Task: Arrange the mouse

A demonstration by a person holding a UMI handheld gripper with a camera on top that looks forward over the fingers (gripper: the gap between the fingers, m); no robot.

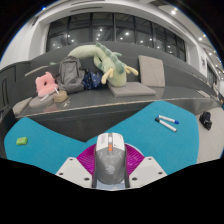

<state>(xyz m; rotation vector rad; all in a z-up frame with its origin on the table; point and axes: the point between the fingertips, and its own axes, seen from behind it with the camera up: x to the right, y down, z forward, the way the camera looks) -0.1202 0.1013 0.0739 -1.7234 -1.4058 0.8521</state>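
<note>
A grey and white mouse [112,152] with an orange scroll wheel sits between my fingers, its nose pointing away from me. My gripper [112,168] is shut on it, and the magenta pads [89,158] press on its left and right sides. The mouse is over the near edge of a teal mat [60,140] that lies on a dark table [100,110]. I cannot tell whether the mouse rests on the mat or is held just above it.
Two white markers [168,122] lie on the mat to the right. A small green object [22,141] lies at the mat's left end, and a black object [205,120] at the far right. Beyond the table a bench holds a green plush toy [105,62], a grey backpack [70,72] and a pink toy [44,82].
</note>
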